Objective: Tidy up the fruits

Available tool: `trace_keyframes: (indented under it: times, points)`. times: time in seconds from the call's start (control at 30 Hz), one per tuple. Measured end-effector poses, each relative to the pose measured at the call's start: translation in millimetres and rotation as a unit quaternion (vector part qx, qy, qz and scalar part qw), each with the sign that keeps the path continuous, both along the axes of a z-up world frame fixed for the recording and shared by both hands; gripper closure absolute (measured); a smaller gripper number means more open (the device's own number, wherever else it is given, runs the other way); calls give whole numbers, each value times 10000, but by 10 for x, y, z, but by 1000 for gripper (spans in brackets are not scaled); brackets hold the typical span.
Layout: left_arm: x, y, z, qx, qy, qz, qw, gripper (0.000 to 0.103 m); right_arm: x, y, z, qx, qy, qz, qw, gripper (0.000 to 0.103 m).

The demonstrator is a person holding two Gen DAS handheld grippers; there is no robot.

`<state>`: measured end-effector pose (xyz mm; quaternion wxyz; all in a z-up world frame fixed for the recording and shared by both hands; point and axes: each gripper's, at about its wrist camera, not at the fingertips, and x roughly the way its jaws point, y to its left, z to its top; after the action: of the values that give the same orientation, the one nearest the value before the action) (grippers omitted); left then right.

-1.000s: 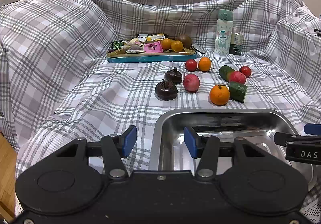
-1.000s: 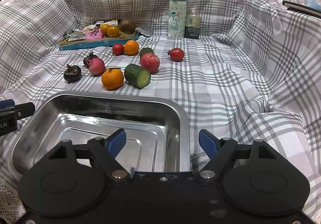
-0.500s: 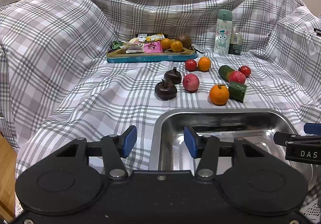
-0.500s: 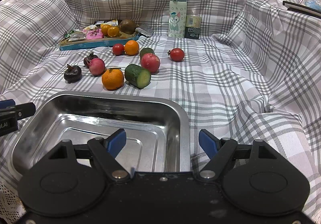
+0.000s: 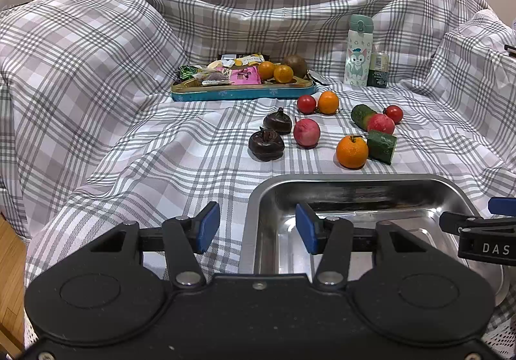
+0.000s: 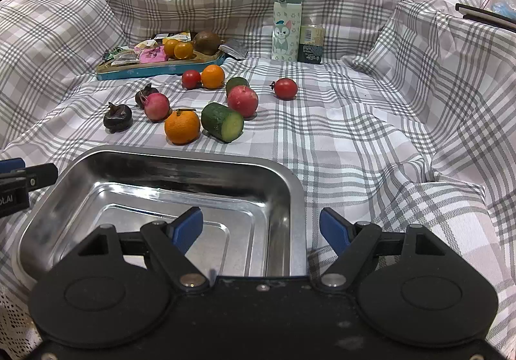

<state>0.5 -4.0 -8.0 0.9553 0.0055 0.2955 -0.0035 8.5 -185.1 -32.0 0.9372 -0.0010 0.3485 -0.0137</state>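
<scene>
An empty steel tray (image 5: 354,181) (image 6: 180,155) lies at the near edge of the checked cloth. Beyond it lie an orange (image 5: 352,152) (image 6: 182,127), a cut cucumber piece (image 5: 381,142) (image 6: 222,121), two pink-red round fruits (image 5: 306,133) (image 6: 242,101), two dark mangosteens (image 5: 266,145) (image 6: 117,118), two tomatoes (image 5: 306,104) (image 6: 285,88) and a second orange (image 5: 328,102) (image 6: 213,76). My left gripper (image 5: 254,227) is open and empty over the tray's left rim. My right gripper (image 6: 261,227) is open and empty over the tray's right rim.
A teal tray (image 5: 242,92) (image 6: 161,69) with snack packets, two oranges and a brown fruit sits at the back. A cartoon bottle (image 5: 357,52) (image 6: 286,24) and a small dark can (image 5: 378,70) (image 6: 310,44) stand behind the fruit. The cloth rises in folds on all sides.
</scene>
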Motion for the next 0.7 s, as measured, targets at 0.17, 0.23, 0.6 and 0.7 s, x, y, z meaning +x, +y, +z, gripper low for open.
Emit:
trace_keyframes:
  times: [0.17,0.23,0.6,0.7]
  points:
    - [-1,-4,-6,1,3,0,10000,46,-4,4,-4,-8,-5,9,10000,22]
    - [1,-4,-6,5,5,-1,10000,46,-5,3,-2,-14,-9,16,10000,22]
    - [-8,-26,-37,46,54,-4,10000,46,2,-5,3,-20,-15,21,10000,22]
    - [11,-24,-33,66,125,9,9999,46,-4,2,-3,-40,-15,38,10000,22]
